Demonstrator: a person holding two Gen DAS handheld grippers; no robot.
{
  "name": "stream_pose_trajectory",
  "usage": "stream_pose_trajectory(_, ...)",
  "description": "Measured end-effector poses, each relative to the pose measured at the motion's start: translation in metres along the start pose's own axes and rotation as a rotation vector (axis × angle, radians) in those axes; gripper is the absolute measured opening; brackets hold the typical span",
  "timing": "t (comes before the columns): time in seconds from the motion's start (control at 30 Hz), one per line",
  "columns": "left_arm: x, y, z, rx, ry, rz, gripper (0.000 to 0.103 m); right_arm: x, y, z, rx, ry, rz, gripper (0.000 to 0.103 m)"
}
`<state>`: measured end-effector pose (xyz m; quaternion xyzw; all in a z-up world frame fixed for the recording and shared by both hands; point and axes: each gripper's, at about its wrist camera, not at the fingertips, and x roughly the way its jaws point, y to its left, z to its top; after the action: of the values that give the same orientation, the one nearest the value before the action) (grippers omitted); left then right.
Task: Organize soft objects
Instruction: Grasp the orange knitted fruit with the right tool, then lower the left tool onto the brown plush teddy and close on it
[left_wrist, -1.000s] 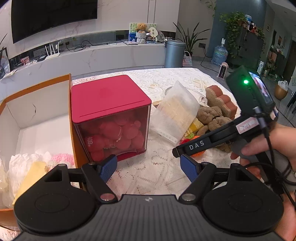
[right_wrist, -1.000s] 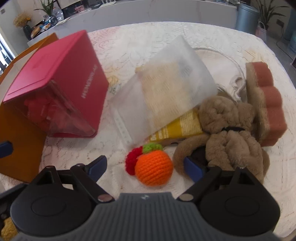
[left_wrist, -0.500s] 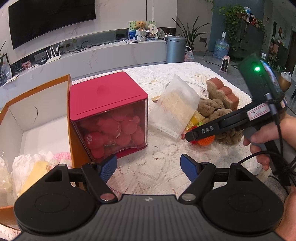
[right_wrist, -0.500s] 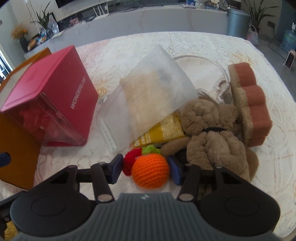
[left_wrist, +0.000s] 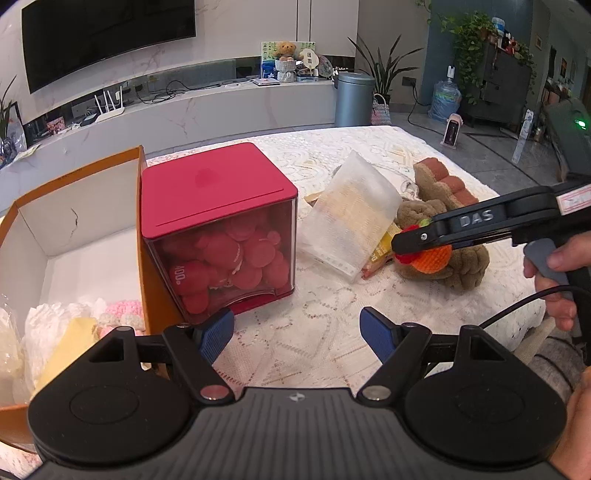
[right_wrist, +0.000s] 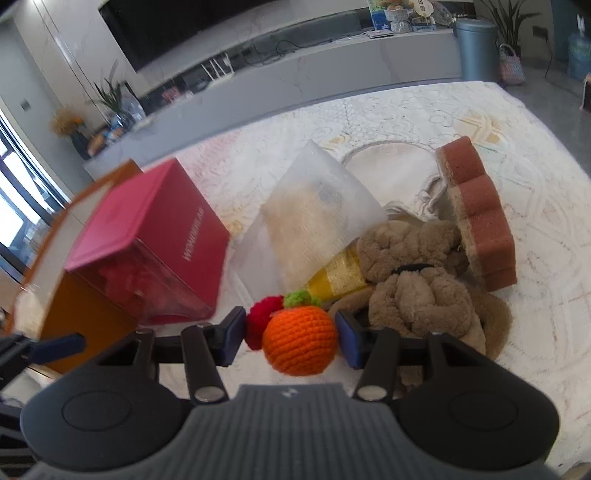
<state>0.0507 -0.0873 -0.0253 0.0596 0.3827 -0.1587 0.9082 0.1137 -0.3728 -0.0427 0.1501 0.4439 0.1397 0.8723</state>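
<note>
Right gripper (right_wrist: 291, 338) clamped on crocheted orange (right_wrist: 300, 341), lifted just above the lace-covered desk (right_wrist: 517, 206) beside brown plush toy (right_wrist: 413, 291), left gripper (left_wrist: 297, 334) wide and empty before red box (left_wrist: 218, 229), orange carton (left_wrist: 74, 221) beyond

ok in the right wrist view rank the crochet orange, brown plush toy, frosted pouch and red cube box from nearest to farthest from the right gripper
1. crochet orange: clamped in the jaws of the right gripper.
2. brown plush toy: just beyond, to the right.
3. frosted pouch: farther back, centre.
4. red cube box: off to the left; too close to the pouch to rank.
</note>
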Motion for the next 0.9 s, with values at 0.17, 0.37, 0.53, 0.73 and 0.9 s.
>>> stream_pose_trajectory(0.17, 0.000, -0.003, 0.003, -0.020, -0.002, -0.019, 0.091, -0.038, -0.007, 0.006, 0.008, -0.104, -0.010, 0.053)
stream_pose_trajectory(0.37, 0.005, -0.017, 0.016, -0.061, 0.008, -0.057, 0.091, -0.120, -0.020, 0.008, 0.071, -0.340, -0.067, 0.053)
stream_pose_trajectory(0.53, 0.016, -0.040, 0.032, -0.030, 0.015, -0.182, 0.091, -0.147, -0.028, 0.002, 0.069, -0.392, -0.145, 0.053)
stream_pose_trajectory(0.73, 0.046, -0.079, 0.048, 0.099, 0.049, -0.163, 0.091, -0.132, -0.054, 0.000, 0.142, -0.339, -0.152, 0.053)
stream_pose_trajectory(0.9, 0.073, -0.098, 0.046, 0.188, 0.025, -0.134, 0.091, -0.123, -0.065, -0.008, 0.160, -0.318, -0.151, 0.053)
